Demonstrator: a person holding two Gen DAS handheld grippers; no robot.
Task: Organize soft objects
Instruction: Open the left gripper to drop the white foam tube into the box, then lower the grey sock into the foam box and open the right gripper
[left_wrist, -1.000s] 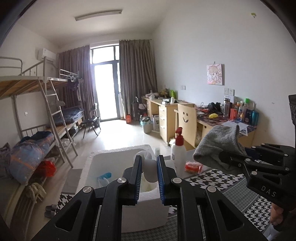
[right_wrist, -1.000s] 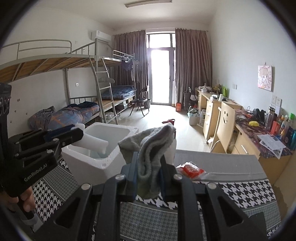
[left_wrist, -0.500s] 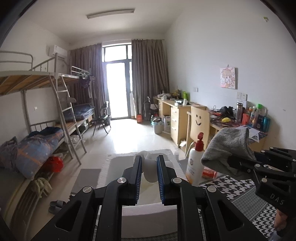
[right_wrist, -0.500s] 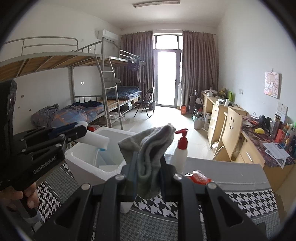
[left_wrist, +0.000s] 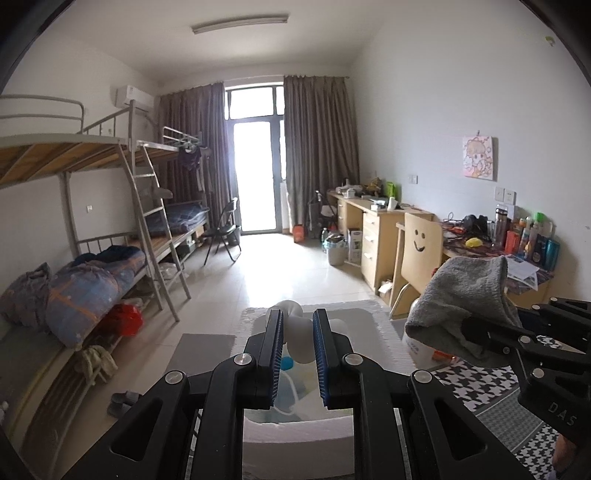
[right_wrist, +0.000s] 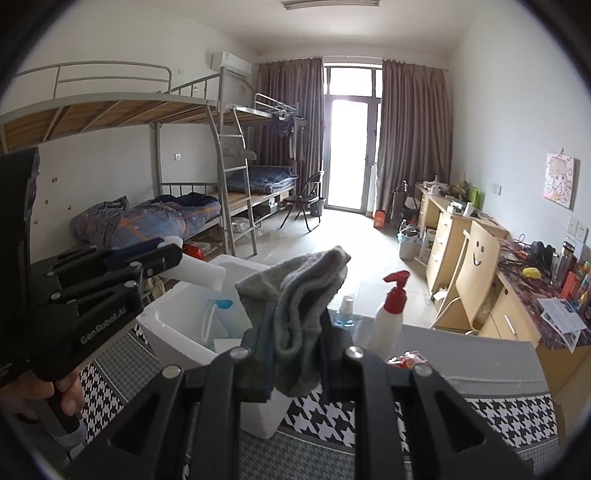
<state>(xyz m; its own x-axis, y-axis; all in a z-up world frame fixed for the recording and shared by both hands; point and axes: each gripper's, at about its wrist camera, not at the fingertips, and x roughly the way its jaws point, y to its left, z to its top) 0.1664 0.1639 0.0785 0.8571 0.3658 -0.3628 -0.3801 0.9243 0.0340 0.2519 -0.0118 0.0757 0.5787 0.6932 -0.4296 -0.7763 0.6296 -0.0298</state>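
Observation:
My left gripper is shut on a white soft roll and holds it above a white foam box. My right gripper is shut on a grey sock, which stands up between its pads and droops over them. In the left wrist view the grey sock and right gripper hang at the right, beside the box. In the right wrist view the left gripper holds the white roll over the box. A hand grips each handle.
The box holds a blue-capped item and some white things. On the houndstooth tablecloth stand a red-pump bottle, a small bottle of blue liquid and a red packet. Bunk beds left, desks and chair right.
Both grippers have shifted sideways with their loads still held. The foam box now lies straight under the left gripper. The pump bottle has come out from behind the sock in the right view.

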